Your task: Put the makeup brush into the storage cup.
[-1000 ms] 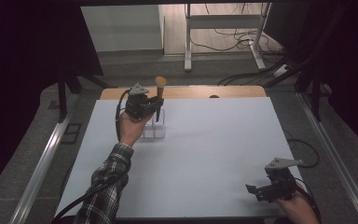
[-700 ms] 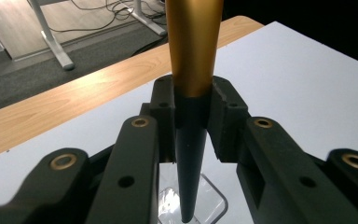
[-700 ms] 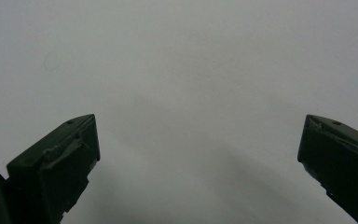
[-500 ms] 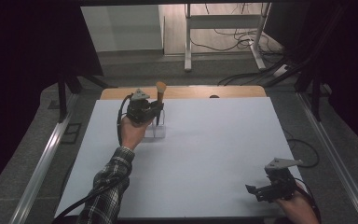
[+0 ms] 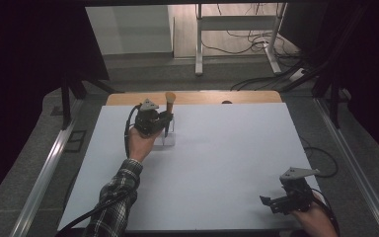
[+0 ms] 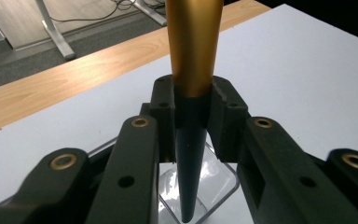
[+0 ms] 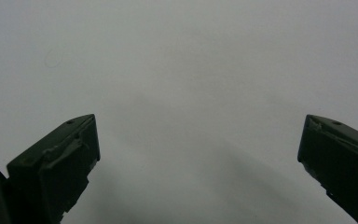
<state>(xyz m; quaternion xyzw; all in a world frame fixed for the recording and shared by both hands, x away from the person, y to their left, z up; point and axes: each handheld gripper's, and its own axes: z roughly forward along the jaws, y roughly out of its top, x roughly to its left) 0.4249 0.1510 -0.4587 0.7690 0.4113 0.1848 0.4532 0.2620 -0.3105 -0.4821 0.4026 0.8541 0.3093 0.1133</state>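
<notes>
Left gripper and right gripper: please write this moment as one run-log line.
left gripper: shut on brush handle, tip in clear holder | right gripper: open, empty

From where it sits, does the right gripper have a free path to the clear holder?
Probably yes: the white table between the open right gripper and the clear holder is bare, though the left gripper holds a brush over it.

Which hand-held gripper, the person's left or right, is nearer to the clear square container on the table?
Left. The left hand-held gripper hangs right above the clear container, clamping a gold-and-black brush handle. The right hand-held gripper sits far off at the table's near right corner.
</notes>
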